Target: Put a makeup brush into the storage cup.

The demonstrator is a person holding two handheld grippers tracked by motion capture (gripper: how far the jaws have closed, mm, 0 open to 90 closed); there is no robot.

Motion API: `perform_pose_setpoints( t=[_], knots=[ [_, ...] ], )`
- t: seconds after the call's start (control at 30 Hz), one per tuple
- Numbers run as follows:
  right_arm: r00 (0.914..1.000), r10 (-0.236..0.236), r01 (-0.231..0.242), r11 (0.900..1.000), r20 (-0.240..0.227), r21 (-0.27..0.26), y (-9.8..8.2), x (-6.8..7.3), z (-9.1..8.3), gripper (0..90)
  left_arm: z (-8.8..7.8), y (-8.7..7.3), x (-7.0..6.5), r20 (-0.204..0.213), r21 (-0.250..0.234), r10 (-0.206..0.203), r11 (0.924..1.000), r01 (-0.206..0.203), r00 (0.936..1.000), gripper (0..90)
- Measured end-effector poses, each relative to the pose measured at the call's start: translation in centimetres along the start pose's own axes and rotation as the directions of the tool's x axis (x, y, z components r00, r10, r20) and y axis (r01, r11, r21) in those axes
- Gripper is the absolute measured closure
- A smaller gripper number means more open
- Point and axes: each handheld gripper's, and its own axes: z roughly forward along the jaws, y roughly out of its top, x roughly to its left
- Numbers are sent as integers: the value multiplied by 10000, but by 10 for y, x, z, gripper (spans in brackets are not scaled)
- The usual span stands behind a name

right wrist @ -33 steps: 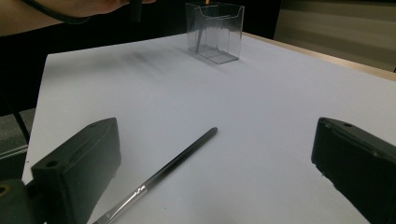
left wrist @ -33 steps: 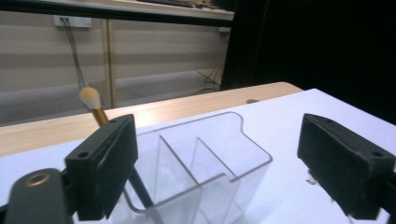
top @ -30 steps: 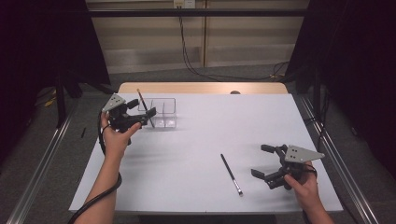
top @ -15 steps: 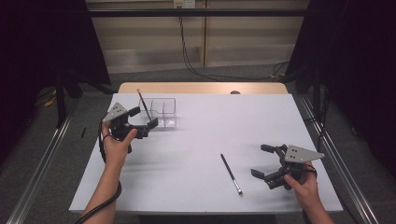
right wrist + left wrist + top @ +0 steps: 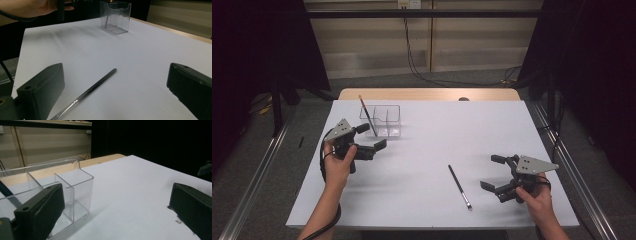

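The left gripper (image 5: pixel 371 137) has its jaws spread wide with nothing between them, having just opened further; it hangs just in front of the clear box (image 5: pixel 384 120) near the desk's (image 5: pixel 427 200) far left corner, where one brush (image 5: pixel 367 114) already leans. The right gripper (image 5: pixel 498 172), jaws also apart and empty, waits near the right edge. A second brush (image 5: pixel 459 186) lies flat toward the near edge, beside it. I'd judge one brush delivered; next, the right gripper must straddle that thin handle and pinch it.
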Motion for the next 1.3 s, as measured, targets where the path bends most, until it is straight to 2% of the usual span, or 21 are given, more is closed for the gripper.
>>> perform_pose_setpoints(
  t=[0.3,0.5,0.83,1.3],
  knots=[
    [10000,-16,16,10000,20,4,0,0,1,9,-3,-5,-12,476,195,232,9995,-242,9986,0],
    [10000,-3,3,10000,18,1,0,0,1,9,-8,-9,-19,635,415,395,9982,-422,9972,0],
    [10000,-13,13,10000,6,33,0,0,3,9,-15,-16,-27,979,509,483,9973,-535,9940,0],
    [10000,-21,21,10000,-2,18,2,-2,8,9,-30,-29,-31,1130,732,582,9951,-667,9919,0]
  ],
)
